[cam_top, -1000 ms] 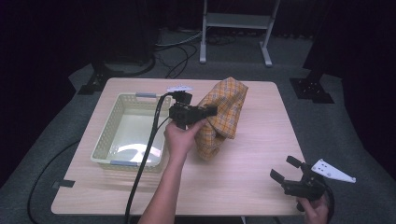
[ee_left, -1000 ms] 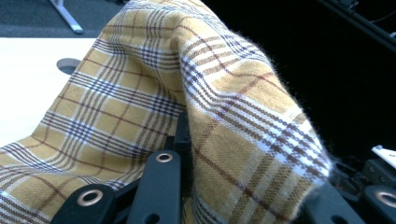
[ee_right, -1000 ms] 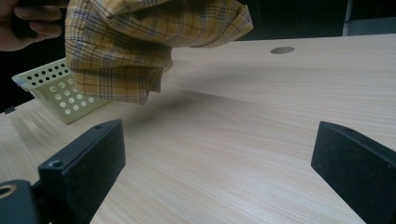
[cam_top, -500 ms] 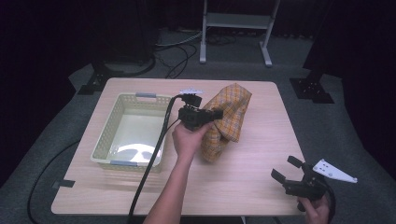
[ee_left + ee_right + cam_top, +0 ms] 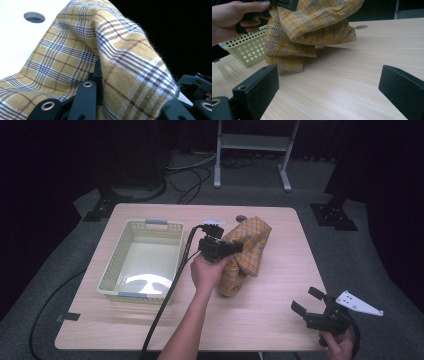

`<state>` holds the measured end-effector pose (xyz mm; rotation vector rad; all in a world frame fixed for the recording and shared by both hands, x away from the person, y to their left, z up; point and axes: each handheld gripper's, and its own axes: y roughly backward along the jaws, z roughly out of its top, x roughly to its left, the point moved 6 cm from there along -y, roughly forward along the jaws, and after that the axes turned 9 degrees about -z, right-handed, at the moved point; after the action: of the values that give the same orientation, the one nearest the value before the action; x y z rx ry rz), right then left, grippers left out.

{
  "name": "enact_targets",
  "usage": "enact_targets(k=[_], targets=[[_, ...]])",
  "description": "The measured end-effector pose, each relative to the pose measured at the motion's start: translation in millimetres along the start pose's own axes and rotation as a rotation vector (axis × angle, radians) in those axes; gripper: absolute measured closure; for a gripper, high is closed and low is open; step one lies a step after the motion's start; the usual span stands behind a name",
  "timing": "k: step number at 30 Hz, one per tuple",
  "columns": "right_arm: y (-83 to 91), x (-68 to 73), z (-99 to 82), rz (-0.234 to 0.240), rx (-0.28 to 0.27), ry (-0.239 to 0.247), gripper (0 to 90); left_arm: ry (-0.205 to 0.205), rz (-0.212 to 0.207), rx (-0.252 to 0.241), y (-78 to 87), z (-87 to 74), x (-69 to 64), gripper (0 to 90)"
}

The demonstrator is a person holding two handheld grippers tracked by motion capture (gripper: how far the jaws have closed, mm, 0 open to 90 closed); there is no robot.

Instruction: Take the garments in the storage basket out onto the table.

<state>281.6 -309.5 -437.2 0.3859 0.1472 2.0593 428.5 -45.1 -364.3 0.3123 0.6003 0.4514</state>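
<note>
The soft, woven yellow plaid cloth [image 5: 247, 251] hangs in crumpled folds, its long axis slanting down to the pale wood-grain worktop [image 5: 280, 320], beside the perforated plastic basket [image 5: 116, 270]. The left hand-held gripper [image 5: 235, 248] pinches its upper fold. The right hand-held gripper [image 5: 306, 301] rests near the worktop's corner, jaws wide apart.

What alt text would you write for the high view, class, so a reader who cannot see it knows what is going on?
The left gripper is shut on a yellow plaid cloth and holds it bunched over a wooden table, beside a pale green basket. The right gripper rests open at the table's near right corner.
</note>
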Motion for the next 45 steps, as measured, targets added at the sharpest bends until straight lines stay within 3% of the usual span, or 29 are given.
enact_targets(k=[4, 11, 19, 36, 45], targets=[[0.5, -0.6, -0.1, 0.000, 0.000, -0.003, 2.8, -0.010, 0.023, 0.027, -4.2, -3.9, 2.3, 72.3], [0.5, -0.4, -0.1, 0.001, 0.000, -0.002, 2.8, 0.005, 0.038, 0.027, -7.9, -7.0, 6.2, 72.1], [0.6, -0.2, 0.0, 0.000, 0.000, 0.001, 2.8, -0.020, 0.081, 0.066, -12.7, -14.0, 8.8, 71.5], [-1.1, 6.6, -1.6, 0.019, 0.005, 0.004, 2.9, -0.028, 0.128, 0.060, -16.5, -31.3, 8.4, 69.1], [-3.1, 10.6, -3.3, 0.030, 0.014, 0.012, 2.8, -0.010, 0.141, 0.032, -16.1, -42.3, 6.5, 66.2]])
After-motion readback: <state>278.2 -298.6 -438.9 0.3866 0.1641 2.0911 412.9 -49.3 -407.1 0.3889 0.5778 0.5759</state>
